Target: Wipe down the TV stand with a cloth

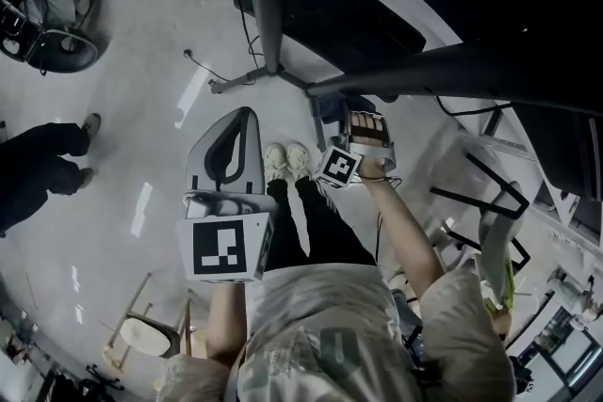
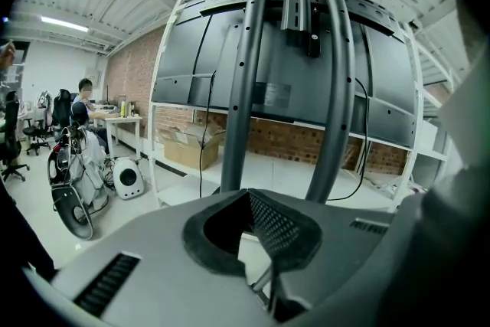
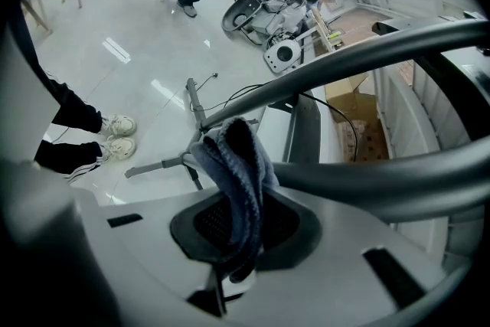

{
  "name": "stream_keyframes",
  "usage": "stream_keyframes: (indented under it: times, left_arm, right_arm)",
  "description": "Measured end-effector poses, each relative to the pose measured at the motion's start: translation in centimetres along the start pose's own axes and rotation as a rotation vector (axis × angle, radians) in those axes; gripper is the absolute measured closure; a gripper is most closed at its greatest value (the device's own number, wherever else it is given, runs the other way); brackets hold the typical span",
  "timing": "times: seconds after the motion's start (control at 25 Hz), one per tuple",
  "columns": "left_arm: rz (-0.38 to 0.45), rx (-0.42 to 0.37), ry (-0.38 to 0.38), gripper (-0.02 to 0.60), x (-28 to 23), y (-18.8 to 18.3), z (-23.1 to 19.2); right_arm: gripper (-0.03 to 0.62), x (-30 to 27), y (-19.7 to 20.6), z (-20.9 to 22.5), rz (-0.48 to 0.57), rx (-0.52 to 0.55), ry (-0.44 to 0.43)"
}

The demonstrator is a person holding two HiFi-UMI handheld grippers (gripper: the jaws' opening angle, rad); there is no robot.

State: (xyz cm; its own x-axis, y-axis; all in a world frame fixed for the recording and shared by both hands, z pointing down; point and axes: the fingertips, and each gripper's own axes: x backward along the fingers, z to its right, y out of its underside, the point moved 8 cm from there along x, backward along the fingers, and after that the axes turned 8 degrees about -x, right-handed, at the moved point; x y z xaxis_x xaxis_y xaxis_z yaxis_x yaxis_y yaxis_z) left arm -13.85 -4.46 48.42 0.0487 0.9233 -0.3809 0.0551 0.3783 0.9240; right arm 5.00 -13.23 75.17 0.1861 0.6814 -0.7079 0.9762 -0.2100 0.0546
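Head view. Left hand-held gripper held low over the pale floor, jaws together, tips meeting in a point, nothing between. Marker cube behind the jaws, black-and-white square pattern, no letters. Right hand-held gripper raised just under a dark slanted tube of the TV stand; smaller marker cube of the same kind beside it. White shoes between the two grippers, a second person's legs at far left, well apart.

Left gripper view. Left hand-held gripper closed, textured pad visible on the right jaw, no object held. Straight ahead, two grey perforated uprights of the TV stand carrying the dark back of a screen. Pale label on that back, too small to read. Small raised marking on the gripper body at right, also not legible. Brick wall behind, cardboard box on the floor, seated person at a worktop far left.

Right gripper view. Right hand-held gripper clamped on a blue-grey cloth; cloth bunched upward out of the jaws, loose end hanging below. Top of the cloth just beside the curved grey tubes of the TV stand; actual contact not possible to judge. Star-shaped stand foot on the floor below, cable trailing near it.
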Motion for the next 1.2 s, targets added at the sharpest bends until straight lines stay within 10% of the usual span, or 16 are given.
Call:
stream_keyframes:
  times: [0.56,0.92,1.2]
  left_arm:
    - [0.181,-0.028,-0.081,0.566,4.1,-8.2,-0.3]
    - [0.418,-0.182,-0.147,0.566,8.6,-16.6,1.2]
    - [0.516,-0.213,-0.121,0.566,11.0,-18.6,2.8]
  right_arm:
    - [0.537,14.1,-3.9,14.3,0.243,-0.512,-0.089]
    - [0.537,29.9,-7.1,29.7,0.738,-0.866,0.181]
    - [0.537,36.8,-5.2,32.2,1.059,-1.042,0.342]
